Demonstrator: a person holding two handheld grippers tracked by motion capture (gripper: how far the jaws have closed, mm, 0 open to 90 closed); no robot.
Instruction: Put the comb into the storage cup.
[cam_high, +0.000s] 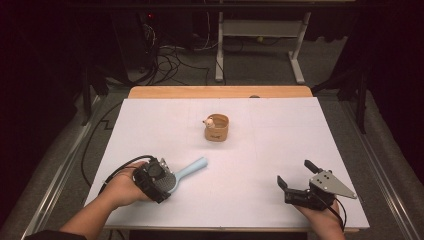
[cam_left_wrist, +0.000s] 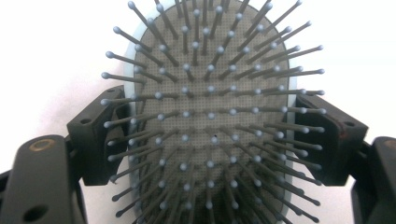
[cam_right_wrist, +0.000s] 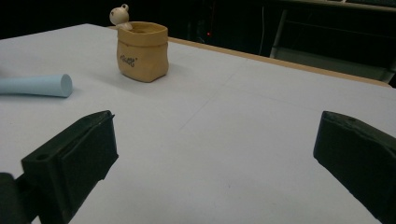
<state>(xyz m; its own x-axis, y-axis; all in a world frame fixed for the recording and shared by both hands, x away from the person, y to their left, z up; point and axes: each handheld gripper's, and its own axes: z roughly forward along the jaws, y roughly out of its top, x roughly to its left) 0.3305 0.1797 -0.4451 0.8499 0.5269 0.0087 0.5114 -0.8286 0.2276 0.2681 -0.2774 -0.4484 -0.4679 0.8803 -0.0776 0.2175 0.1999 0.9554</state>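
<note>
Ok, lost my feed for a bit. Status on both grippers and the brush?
Left gripper shut on hairbrush head, bristles up. Right gripper open, holding nothing. Tan pot mid-table, apart from both.

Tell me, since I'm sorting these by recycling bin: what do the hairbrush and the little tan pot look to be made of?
Hairbrush: probably plastic, with a smooth matte pale blue frame and handle, a grey dotted cushion pad, likely rubber, and thin grey pins with ball tips. Tan pot: likely glazed ceramic or resin, moulded like a rolled paper bag, with a slight sheen; the look leaves it open.
</note>
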